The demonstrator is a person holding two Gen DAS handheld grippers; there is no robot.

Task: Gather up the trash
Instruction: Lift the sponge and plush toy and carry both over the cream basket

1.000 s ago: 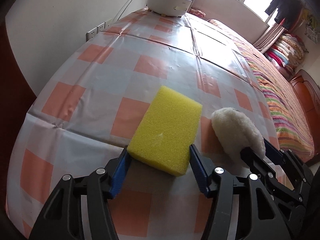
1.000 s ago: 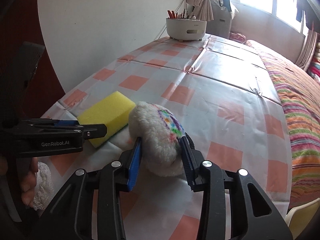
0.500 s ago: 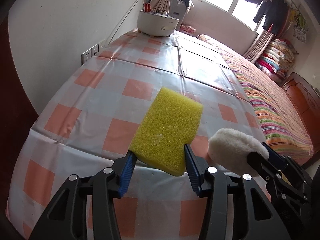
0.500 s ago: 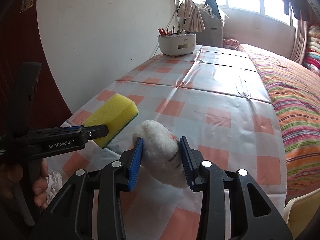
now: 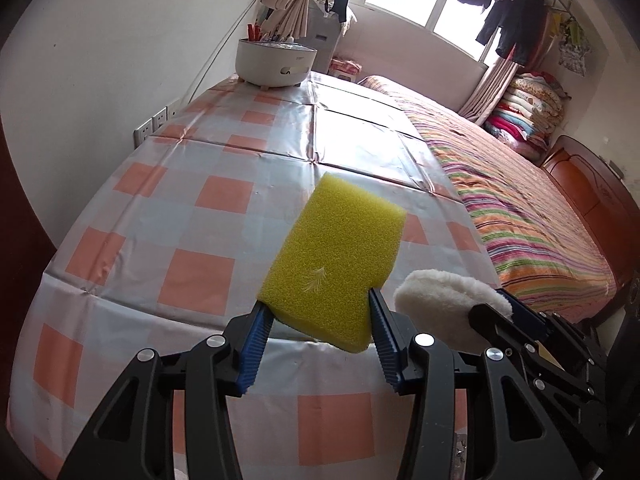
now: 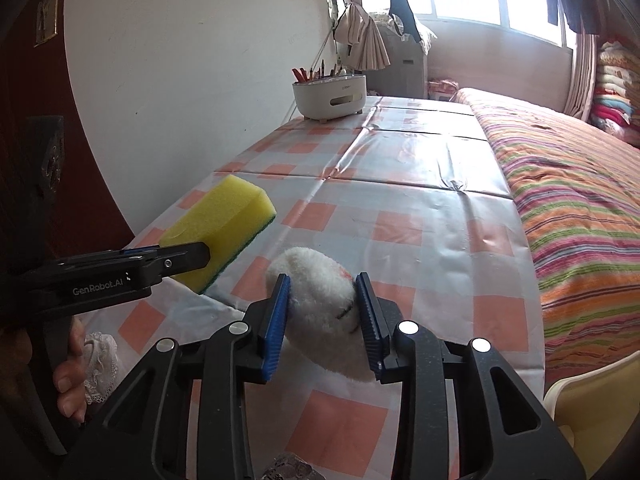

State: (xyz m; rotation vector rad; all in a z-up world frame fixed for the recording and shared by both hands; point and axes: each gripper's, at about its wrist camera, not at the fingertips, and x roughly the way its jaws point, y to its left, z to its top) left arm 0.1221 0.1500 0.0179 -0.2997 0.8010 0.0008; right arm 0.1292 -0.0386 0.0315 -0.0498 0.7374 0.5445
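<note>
Left claw [image 5: 316,340] clamped on near end of yellow sponge [image 5: 336,268]; blue pads pressed into both sides, foam pinched in, jaws just tightened onto it. Sponge held clear of the counter [image 5: 188,216], tilted up and away; green scouring layer on underside in right wrist view. Small pale feather-like fleck stuck to top face.

Right claw [image 6: 322,316] clamped on fluffy white pad [image 6: 316,300], pads dug into the pile on both sides, jaws just closed a little further. Flecks of colour on the pad's right face; exact kind of thing unclear. Pad also lifted off the checked cloth, just right of the sponge, apart from it.

Beyond the claws: orange-and-white checked plastic cloth over the counter, bare through the middle. White tub [image 6: 330,94] of pens and tools at far end by the wall. Striped bedspread [image 6: 576,200] along right side. Fingers [image 6: 70,384] of left hand on handle, bit of white lace beside them, at near left edge.

Progress, as judged: both pieces picked up, lift done. Left to do: carry and drop. No bin or bag in either view, so destination unknown.
</note>
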